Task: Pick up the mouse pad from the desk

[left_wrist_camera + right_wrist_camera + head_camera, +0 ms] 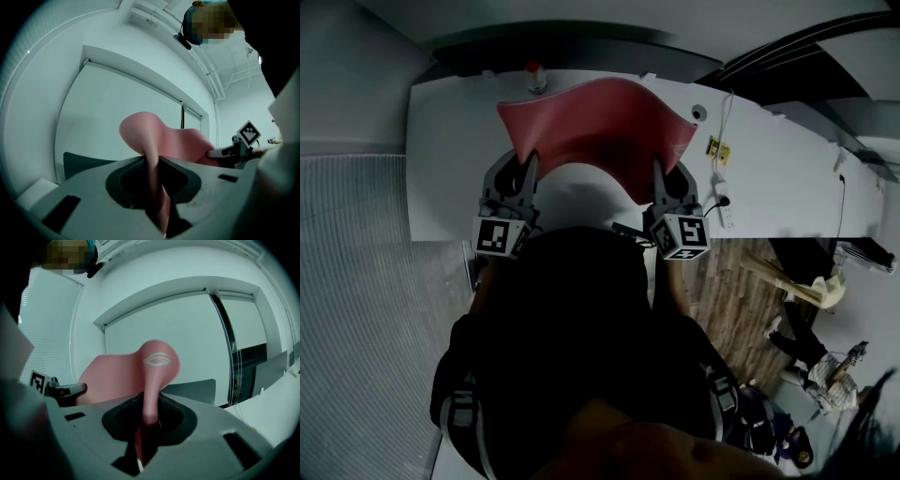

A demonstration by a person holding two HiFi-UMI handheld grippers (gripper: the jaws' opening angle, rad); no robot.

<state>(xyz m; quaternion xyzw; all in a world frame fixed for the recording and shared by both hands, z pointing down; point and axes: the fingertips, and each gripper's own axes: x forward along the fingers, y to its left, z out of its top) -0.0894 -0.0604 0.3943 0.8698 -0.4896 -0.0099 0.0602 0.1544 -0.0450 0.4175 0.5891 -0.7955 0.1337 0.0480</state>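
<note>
Pink pad (pixel 591 127): thin, limp, light; sags between grips, held above desk (pixel 787 169). Near corners clamped by left gripper (pixel 528 169) and right gripper (pixel 659 173); edges judged the best hold.

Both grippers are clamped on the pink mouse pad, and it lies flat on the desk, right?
Not flat. The left gripper and right gripper do clamp the mouse pad, but it hangs lifted above the desk, curving between them, as the left gripper view shows.
</note>
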